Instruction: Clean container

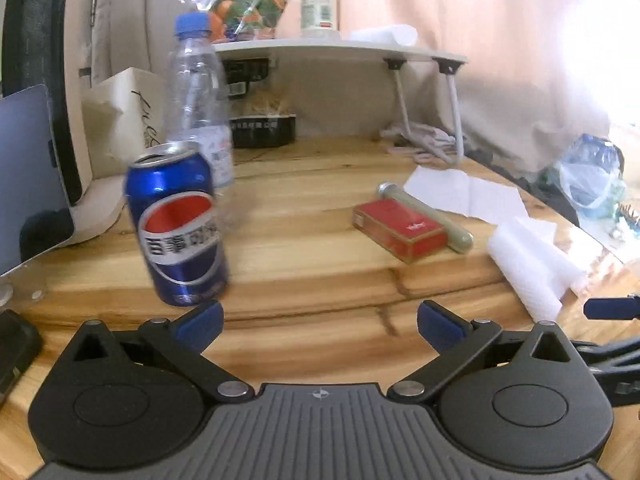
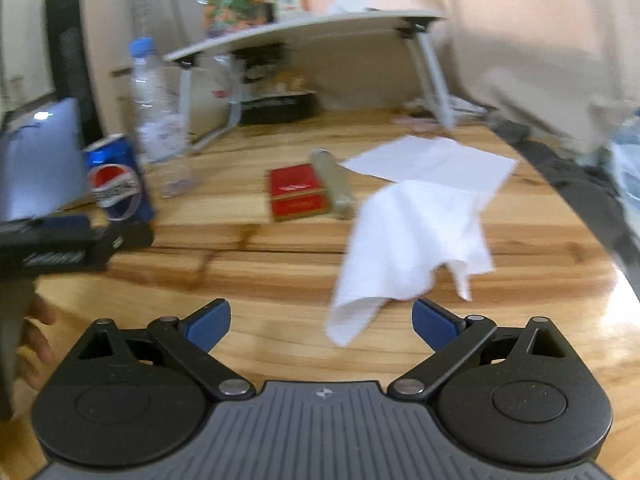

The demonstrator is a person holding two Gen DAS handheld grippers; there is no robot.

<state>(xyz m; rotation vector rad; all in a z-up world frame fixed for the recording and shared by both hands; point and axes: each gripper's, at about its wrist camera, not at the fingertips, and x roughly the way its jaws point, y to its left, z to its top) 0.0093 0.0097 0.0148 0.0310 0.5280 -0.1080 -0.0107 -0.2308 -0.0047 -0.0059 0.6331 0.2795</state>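
A blue Pepsi can (image 1: pixel 178 224) stands on the wooden table (image 1: pixel 304 248), just ahead and left of my open, empty left gripper (image 1: pixel 320 326). It also shows in the right wrist view (image 2: pixel 116 178). A clear water bottle (image 1: pixel 198 108) with a blue cap stands behind the can. A crumpled white tissue (image 2: pixel 408 248) lies right in front of my open, empty right gripper (image 2: pixel 322 326), near its right finger. In the left wrist view the tissue (image 1: pixel 532 264) lies to the right. A flat white napkin (image 2: pixel 432 160) lies behind it.
A red box (image 1: pixel 400 230) and a pale tube (image 1: pixel 428 216) lie mid-table. A small folding table (image 1: pixel 340 50) with snacks and a bottle stands at the back. A laptop (image 1: pixel 28 172) is at left. A plastic bag (image 1: pixel 588 176) is at right.
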